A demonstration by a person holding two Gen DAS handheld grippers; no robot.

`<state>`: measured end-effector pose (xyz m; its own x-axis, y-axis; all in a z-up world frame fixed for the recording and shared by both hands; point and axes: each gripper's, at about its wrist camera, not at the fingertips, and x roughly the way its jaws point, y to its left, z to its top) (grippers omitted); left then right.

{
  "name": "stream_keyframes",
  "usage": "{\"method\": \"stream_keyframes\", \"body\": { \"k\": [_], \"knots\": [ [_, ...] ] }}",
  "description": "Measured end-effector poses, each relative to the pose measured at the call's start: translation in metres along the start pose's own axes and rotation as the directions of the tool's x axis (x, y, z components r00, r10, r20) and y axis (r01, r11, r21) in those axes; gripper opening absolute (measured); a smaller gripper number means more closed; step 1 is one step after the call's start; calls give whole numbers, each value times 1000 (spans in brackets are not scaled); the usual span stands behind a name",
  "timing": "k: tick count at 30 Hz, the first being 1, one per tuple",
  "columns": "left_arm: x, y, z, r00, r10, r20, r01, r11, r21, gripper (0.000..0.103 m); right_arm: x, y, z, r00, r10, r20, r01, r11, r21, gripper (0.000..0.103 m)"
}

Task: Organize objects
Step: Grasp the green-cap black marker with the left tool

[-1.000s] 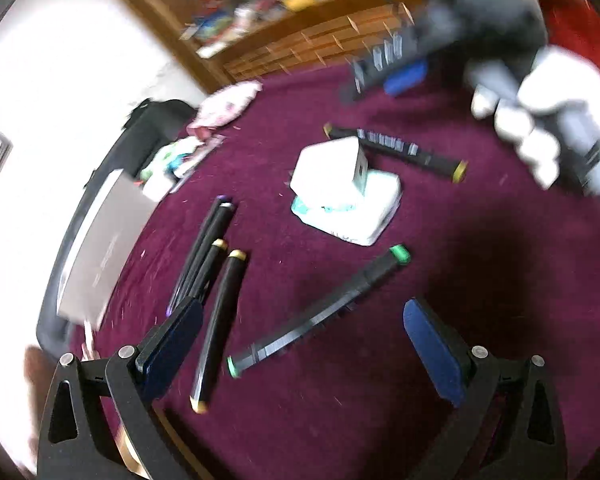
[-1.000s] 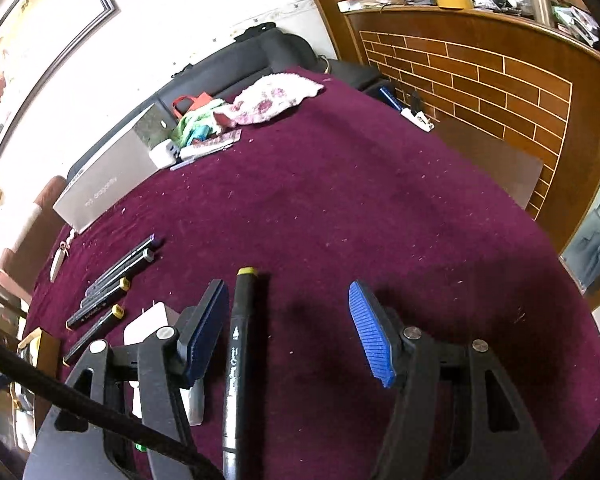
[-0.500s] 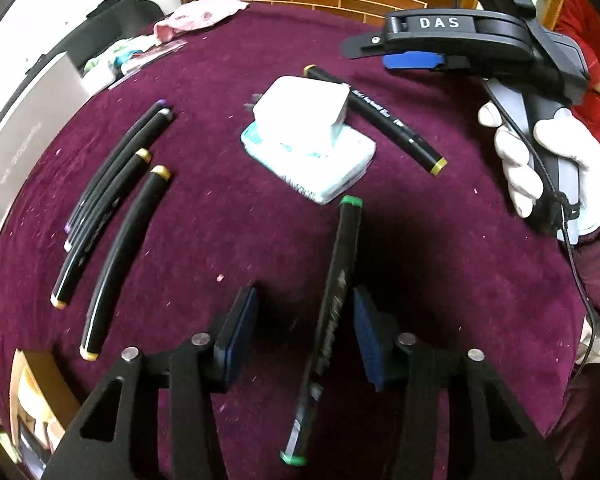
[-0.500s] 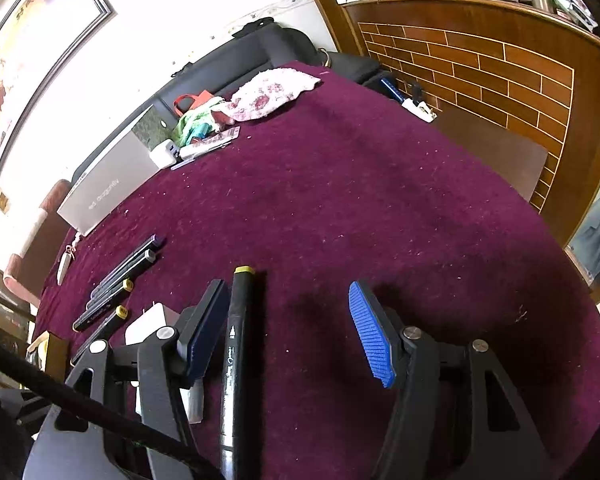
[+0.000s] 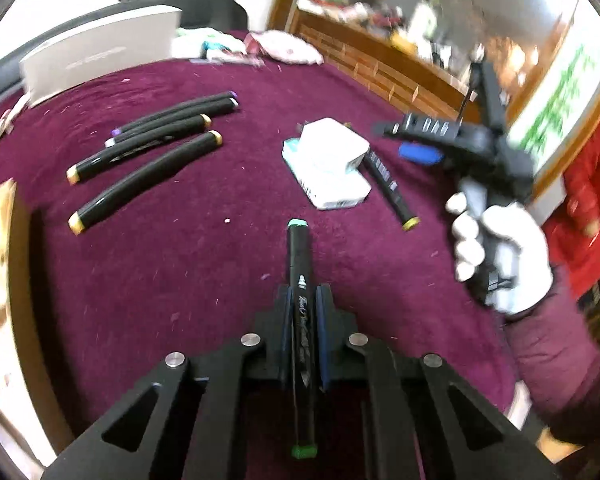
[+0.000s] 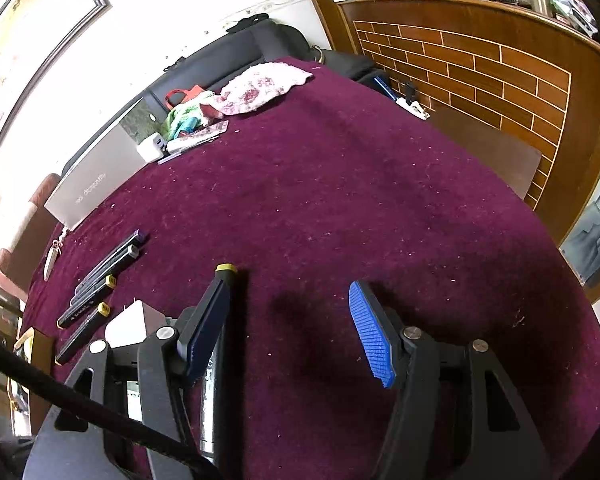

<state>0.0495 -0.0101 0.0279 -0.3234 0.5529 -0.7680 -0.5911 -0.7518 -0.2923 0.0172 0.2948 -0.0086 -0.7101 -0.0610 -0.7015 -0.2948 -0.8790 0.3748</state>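
The grey box (image 6: 96, 188) at the table's far edge carries pale lettering, too blurred and seemingly reversed to read. White script runs along the green-capped marker (image 5: 300, 300) (illegible). The right gripper's (image 5: 432, 132) lettering is motion-smeared.

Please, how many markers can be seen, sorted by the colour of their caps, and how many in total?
Green caps: 1, the green-capped marker clamped in the left gripper.
Yellow caps: 3, two in the row of markers at the left, and one yellow-capped marker beside the white box.
Purple caps: 1, in the row.
Grey or white caps: 1, in the row.
Total: 6 markers.
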Motion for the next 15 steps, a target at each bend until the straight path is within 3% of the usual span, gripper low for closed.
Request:
{"method": "stream_keyframes", "body": {
  "k": [4,6,9,12,13,15],
  "knots": [
    [-46,9,-14,991,-54,119,64,994,-84,9,-7,10,0,997,72,0,-72,997,-20,62],
    [-40,15,-9,994,-45,103,54,995,-88,9,-13,24,-1,993,116,-21,-117,991,-64,63],
    [-28,22,-9,995,2,99,7,996,-92,13,-15,46,-7,994,97,-48,-103,984,-144,67],
    [-10,12,-7,998,2,60,2,998,-68,40,-12,65,-15,994,73,-79,-87,977,-195,67],
    [-4,6,-5,999,13,50,-11,999,-44,45,-12,68,-18,994,70,-87,-86,976,-202,67],
    [15,-11,-3,996,83,13,-83,996,31,45,-10,73,-20,992,69,-102,-89,975,-203,67]
  ]
}}
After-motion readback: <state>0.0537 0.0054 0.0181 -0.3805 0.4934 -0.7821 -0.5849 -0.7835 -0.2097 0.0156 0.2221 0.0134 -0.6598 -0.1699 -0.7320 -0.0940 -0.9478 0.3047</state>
